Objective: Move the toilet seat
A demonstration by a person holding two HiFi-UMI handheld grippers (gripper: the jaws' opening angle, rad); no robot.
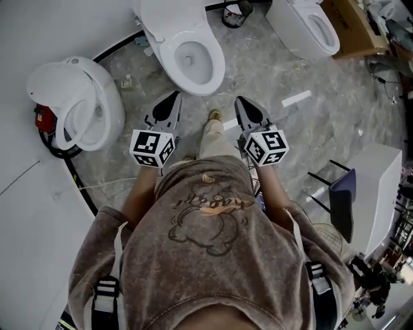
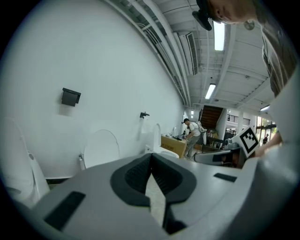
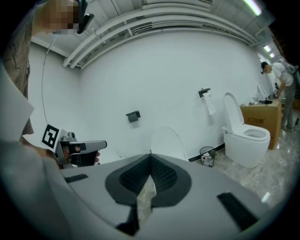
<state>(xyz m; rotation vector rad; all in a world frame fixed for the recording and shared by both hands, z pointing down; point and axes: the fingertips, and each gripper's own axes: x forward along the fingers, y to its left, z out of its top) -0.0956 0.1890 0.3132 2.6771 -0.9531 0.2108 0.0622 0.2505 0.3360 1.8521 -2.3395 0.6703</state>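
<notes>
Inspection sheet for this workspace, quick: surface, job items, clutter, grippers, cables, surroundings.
Surface: grey marbled floor.
Job's things: middle toilet straight ahead, lid raised, untouched.
Clutter: cardboard box; waste bin by the wall.
Grippers: left gripper and right gripper side by side, jaws shut, empty, short of the bowl.
Cables: black cable looped at the left toilet.
Surroundings: right toilet; white wall; distant person.
</notes>
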